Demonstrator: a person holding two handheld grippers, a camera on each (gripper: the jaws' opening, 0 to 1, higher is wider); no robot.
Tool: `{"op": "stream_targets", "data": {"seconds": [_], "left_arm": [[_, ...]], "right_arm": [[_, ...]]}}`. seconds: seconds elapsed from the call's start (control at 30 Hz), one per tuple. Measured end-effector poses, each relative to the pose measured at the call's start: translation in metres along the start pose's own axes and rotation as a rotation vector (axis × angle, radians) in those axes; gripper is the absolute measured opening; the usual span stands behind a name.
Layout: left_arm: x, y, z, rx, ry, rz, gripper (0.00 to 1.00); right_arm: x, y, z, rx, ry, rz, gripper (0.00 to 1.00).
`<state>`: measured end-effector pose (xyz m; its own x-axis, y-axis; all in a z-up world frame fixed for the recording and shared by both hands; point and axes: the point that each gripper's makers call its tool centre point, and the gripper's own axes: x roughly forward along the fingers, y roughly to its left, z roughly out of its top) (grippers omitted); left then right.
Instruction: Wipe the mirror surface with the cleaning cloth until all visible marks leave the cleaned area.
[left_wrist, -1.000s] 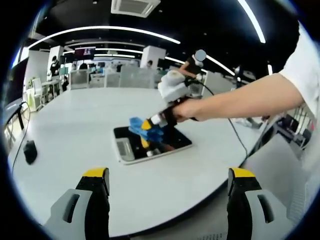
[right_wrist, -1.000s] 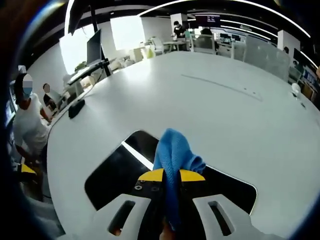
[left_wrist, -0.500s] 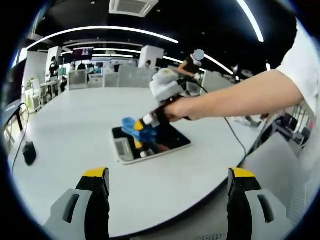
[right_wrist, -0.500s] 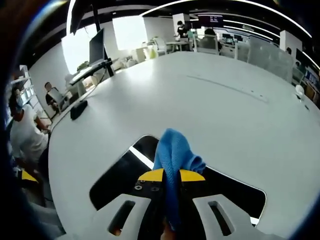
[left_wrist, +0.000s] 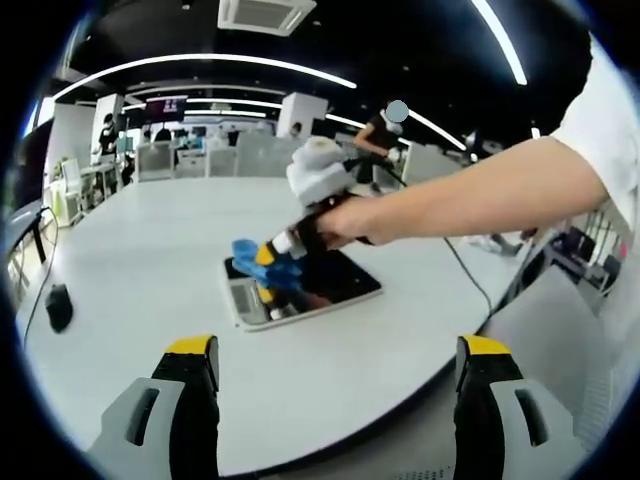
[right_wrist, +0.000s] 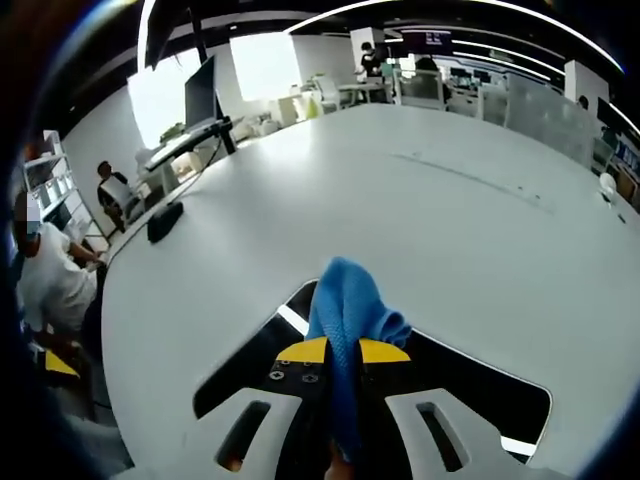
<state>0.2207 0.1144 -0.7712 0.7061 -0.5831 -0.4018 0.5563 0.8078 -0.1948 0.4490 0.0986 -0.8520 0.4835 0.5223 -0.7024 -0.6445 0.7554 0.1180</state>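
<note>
My left gripper (left_wrist: 330, 375) is released, jaws spread wide and nothing between them, parked at the near edge of the counter (left_wrist: 150, 250). The mirror (left_wrist: 300, 288) lies flat on the counter straight ahead of it, well apart. Left of the mirror, near the counter edge, sits a dark mouse (left_wrist: 59, 303); not in play.

In the left gripper view my right gripper (left_wrist: 268, 268) comes in from the right, angled down onto the mirror's left end, with the blue cleaning cloth (left_wrist: 258, 262) bunched at its tip. Looks pressed on the glass, though I can't confirm contact from this angle.

In the right gripper view the right gripper (right_wrist: 343, 352) is clenched on the cleaning cloth (right_wrist: 347, 300), the fold sticking out past the yellow jaw tips. The mirror (right_wrist: 470, 390) shows dark under and to both sides of the cloth; more of its length runs to the right of the cloth than to the left.

Key relation: the right gripper is the one on the mirror, the left one isn't near it. The mirror's long axis runs crosswise to the right gripper's jaws, so the uncovered stretch lies to the cloth's right, and I'd judge the next pass goes that way. Can't make out any marks on the glass, too dark and reflective.
</note>
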Motion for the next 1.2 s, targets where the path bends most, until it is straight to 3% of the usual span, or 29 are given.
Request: {"op": "stream_targets", "data": {"seconds": [0.5,1.2], "left_arm": [[0.0,-0.003,0.0,-0.004,-0.002,-0.014,0.98],[-0.001,-0.003,0.002,-0.003,-0.009,-0.014,0.98]], "right_arm": [[0.009,0.022,0.007,-0.018,-0.002,0.033,0.04],[0.015,0.023,0.01,-0.011,0.003,0.042,0.04]]}}
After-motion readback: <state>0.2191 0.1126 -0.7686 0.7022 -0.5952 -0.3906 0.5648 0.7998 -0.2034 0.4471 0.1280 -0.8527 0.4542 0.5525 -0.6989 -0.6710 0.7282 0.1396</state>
